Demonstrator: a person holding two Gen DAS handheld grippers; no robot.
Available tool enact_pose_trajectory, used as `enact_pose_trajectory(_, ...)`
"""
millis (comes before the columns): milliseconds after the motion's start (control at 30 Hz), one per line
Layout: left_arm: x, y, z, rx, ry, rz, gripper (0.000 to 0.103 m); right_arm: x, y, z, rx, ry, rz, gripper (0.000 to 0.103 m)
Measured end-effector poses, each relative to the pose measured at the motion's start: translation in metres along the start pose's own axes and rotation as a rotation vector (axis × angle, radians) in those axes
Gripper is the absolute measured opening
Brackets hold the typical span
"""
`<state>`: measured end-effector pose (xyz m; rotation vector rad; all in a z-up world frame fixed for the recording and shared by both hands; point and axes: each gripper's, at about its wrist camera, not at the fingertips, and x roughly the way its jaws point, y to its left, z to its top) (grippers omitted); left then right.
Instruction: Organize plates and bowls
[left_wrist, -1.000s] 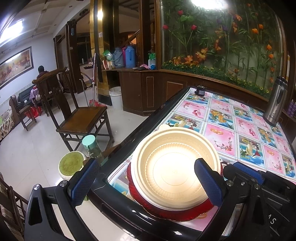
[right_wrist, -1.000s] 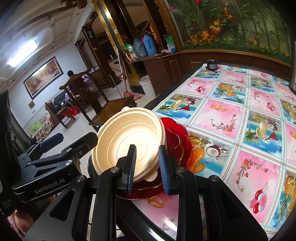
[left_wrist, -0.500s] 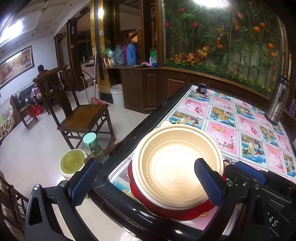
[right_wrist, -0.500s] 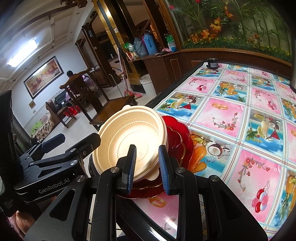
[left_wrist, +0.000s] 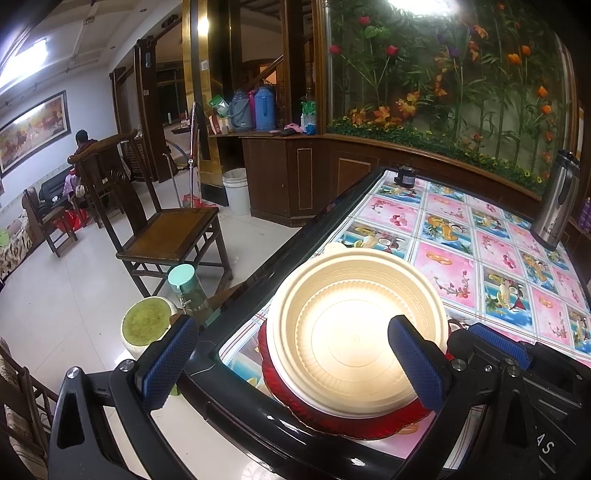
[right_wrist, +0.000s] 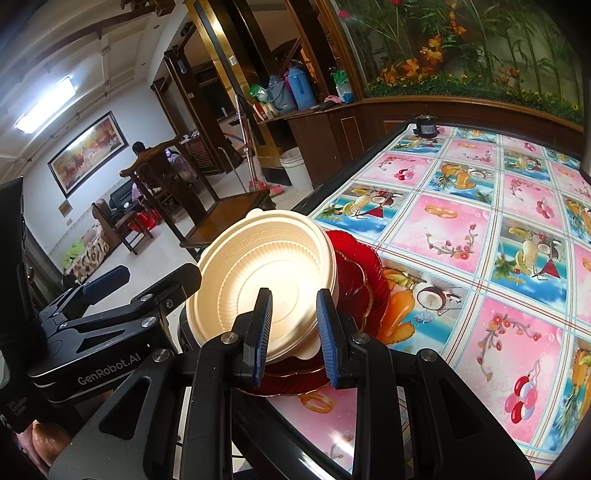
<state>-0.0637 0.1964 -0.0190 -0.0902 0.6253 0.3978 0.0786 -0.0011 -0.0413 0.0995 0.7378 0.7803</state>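
1. Sitting at the near corner of a table (left_wrist: 454, 258) under a fruit-print cloth: one cream bowl (left_wrist: 354, 328), nested on one red plate (right_wrist: 364, 284).
2. Spreading wide and empty beside the bowl: left gripper (left_wrist: 291, 362).
3. Hovering narrowly parted at the bowl's near rim, gripping nothing: right gripper (right_wrist: 293, 332).

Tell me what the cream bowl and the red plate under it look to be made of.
Cream bowl: likely thin moulded plastic or pulp, matte, with fine ribbing and an embossed rim band; it looks disposable. Red plate: translucent glossy red, scalloped edge with a gold line, so glass or clear hard plastic; the pictures cannot settle which.
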Motion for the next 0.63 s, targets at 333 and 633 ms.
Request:
enact_pose_trajectory(333, -0.0010, 0.0023, -0.0003, 0.000, -0.004, 0.008, 0.103, 0.0035, 0.0042, -0.0032, -0.001, 0.005, 0.004, 0.025)
enact_pose_trajectory(633, -0.0088, 0.0039, 0.0021, 0.017, -0.054, 0.036, 0.102, 0.0058, 0.0070, -0.0023, 0.002, 0.010, 0.011, 0.025)
